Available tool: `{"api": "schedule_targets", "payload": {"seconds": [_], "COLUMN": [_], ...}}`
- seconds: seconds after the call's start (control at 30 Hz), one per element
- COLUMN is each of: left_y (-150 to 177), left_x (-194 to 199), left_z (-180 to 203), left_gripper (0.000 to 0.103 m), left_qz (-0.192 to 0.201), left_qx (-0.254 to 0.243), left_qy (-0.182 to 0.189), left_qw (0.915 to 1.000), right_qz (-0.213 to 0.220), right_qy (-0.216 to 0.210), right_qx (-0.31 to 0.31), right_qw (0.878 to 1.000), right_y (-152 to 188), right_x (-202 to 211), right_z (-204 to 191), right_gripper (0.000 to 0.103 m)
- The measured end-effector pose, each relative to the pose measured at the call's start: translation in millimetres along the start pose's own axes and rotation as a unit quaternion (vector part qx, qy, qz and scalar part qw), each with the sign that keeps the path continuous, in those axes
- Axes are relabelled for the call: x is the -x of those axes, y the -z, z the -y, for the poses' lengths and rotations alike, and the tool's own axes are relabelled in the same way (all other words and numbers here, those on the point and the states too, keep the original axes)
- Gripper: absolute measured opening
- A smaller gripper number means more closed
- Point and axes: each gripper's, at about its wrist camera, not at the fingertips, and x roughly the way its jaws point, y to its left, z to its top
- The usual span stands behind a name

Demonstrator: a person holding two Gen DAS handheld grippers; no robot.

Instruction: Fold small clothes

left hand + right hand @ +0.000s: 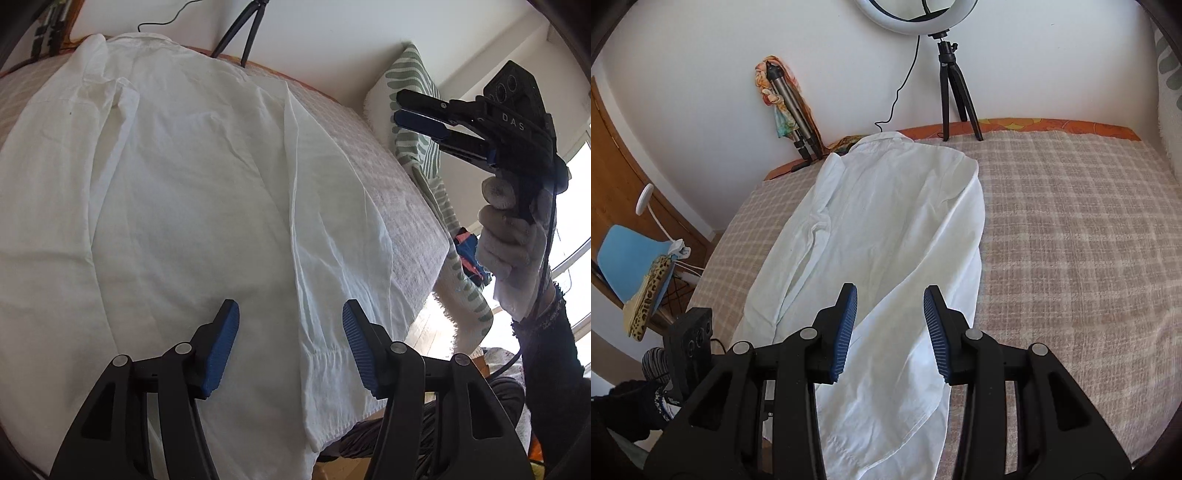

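Shirt [886,236] lying limp, light on bed [1071,240]; both hand-held grippers, left [290,345] and right [890,328], hanging released, empty. Pinch hem.

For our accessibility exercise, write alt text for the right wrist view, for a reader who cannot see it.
A white shirt lies lengthwise on a checked bedspread, sides folded in, collar toward the far wall. The right gripper hovers above its near end, fingers apart and holding nothing. A ring light on a tripod stands at the far edge.
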Motion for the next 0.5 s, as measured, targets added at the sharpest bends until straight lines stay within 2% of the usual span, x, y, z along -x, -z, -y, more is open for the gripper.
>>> {"api": "schedule_targets", "payload": {"seconds": [0.17, 0.2, 0.3, 0.4, 0.5], "left_y": [5.0, 5.4, 6.6, 7.5, 6.3], "left_x": [-3.5, -5.2, -12.3, -13.0, -11.1], "left_z": [6.4, 7.8, 8.6, 9.6, 11.3], "left_gripper": [0.052, 0.039, 0.009, 0.006, 0.003], "left_qz": [0.013, 0.013, 0.002, 0.009, 0.013], "left_qx": [-0.021, -0.029, -0.035, -0.038, -0.045], "left_qy": [0.002, 0.002, 0.006, 0.008, 0.008], "left_qw": [0.9997, 0.9995, 0.9994, 0.9992, 0.9989], "right_qz": [-0.017, -0.023, -0.044, -0.065, -0.087], "right_qy": [0.016, 0.02, 0.048, 0.07, 0.114], "right_qx": [-0.043, -0.049, -0.052, -0.051, -0.041], "right_qw": [0.999, 0.998, 0.997, 0.994, 0.989], "right_y": [-59.0, -67.6, -85.3, -97.2, -103.9], "right_x": [-43.3, -54.3, -86.3, -116.8, -141.4], "right_z": [38.9, 43.8, 52.1, 55.7, 58.3], "right_gripper": [0.04, 0.04, 0.04, 0.04, 0.04]}}
